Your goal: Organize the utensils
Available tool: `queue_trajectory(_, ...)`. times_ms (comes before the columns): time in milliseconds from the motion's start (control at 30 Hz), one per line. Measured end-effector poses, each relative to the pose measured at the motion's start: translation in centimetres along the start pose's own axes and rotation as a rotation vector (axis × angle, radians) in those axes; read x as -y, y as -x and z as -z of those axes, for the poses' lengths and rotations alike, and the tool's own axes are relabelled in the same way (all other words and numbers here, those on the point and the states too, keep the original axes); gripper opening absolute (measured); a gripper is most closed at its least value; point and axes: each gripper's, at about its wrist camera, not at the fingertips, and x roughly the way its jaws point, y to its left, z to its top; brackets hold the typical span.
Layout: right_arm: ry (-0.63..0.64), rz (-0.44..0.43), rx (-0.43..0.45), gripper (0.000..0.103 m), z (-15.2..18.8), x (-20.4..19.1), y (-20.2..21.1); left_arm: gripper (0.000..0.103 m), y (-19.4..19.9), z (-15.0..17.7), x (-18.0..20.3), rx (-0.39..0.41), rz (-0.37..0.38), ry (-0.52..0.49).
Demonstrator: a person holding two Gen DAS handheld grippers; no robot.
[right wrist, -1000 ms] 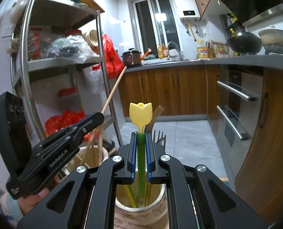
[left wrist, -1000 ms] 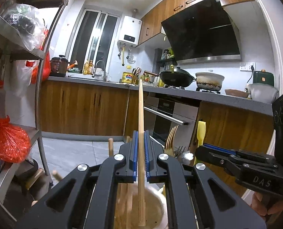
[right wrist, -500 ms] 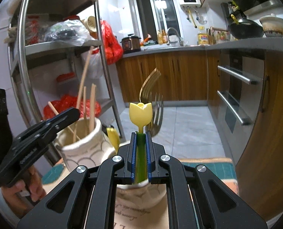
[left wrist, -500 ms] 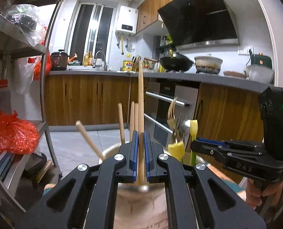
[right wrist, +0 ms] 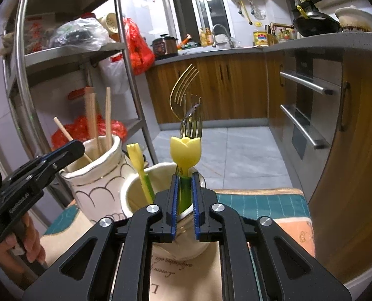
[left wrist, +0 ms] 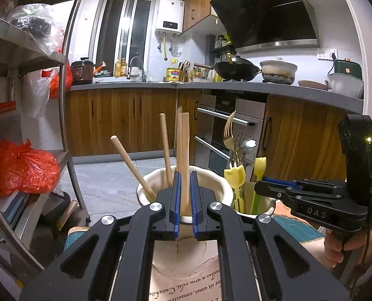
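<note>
My left gripper [left wrist: 184,195] stands open around a wooden chopstick [left wrist: 184,155] that rests in a cream ceramic holder [left wrist: 145,188] with several other chopsticks. My right gripper [right wrist: 185,195] stands open around a green stick with a yellow tulip top [right wrist: 186,150], which rests in a second cream holder [right wrist: 130,193] with a similar tulip stick [right wrist: 135,156], a gold fork [right wrist: 183,85] and silver forks. The chopstick holder also shows in the right wrist view [right wrist: 98,175], with the left gripper [right wrist: 68,150] at its rim. The right gripper shows in the left wrist view [left wrist: 261,184].
Both holders stand on a printed mat [right wrist: 261,200] on a small table. A metal shelf rack [left wrist: 68,100] with red bags stands to the left. Wooden cabinets and an oven [left wrist: 226,125] lie behind, across a tiled floor.
Both grippers lowered their utensils into the holders and opened. The chopstick and the tulip stick have slid down and now rest inside, no longer clamped.
</note>
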Motion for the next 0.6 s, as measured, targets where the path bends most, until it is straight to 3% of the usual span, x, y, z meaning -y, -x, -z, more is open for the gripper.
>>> queue_trajectory(33,0.0,0.002,0.004,0.029,0.0,0.0,0.2,0.01,0.1,-0.1,0.1,-0.002,0.002,-0.002)
queue_trajectory(200,-0.004,0.014,0.019,0.03,0.1,0.1,1.6,0.016,1.2,-0.2,0.4,0.002,0.005,-0.017)
queue_trajectory(267,-0.01,0.02,0.016,0.035,0.4,0.2,2.2,0.019,1.8,-0.2,0.5,-0.003,0.008,-0.02)
queue_trajectory(333,-0.016,0.019,0.006,0.036,1.0,0.4,3.0,0.033,2.5,0.2,0.6,-0.021,0.005,-0.023)
queue_trajectory(400,-0.014,0.023,-0.002,0.039,1.6,0.4,3.6,0.038,3.2,0.7,0.7,-0.036,0.01,-0.025)
queue_trajectory(500,0.001,0.027,-0.02,0.051,2.8,0.3,4.6,0.048,4.2,1.9,1.0,-0.076,0.006,-0.039)
queue_trajectory(567,0.021,0.032,-0.02,0.069,3.4,0.1,5.2,0.054,4.8,2.6,1.1,-0.091,0.001,-0.045)
queue_trajectory(600,0.029,0.034,-0.016,0.073,3.7,-0.1,5.4,0.056,5.2,3.0,1.2,-0.096,0.0,-0.049)
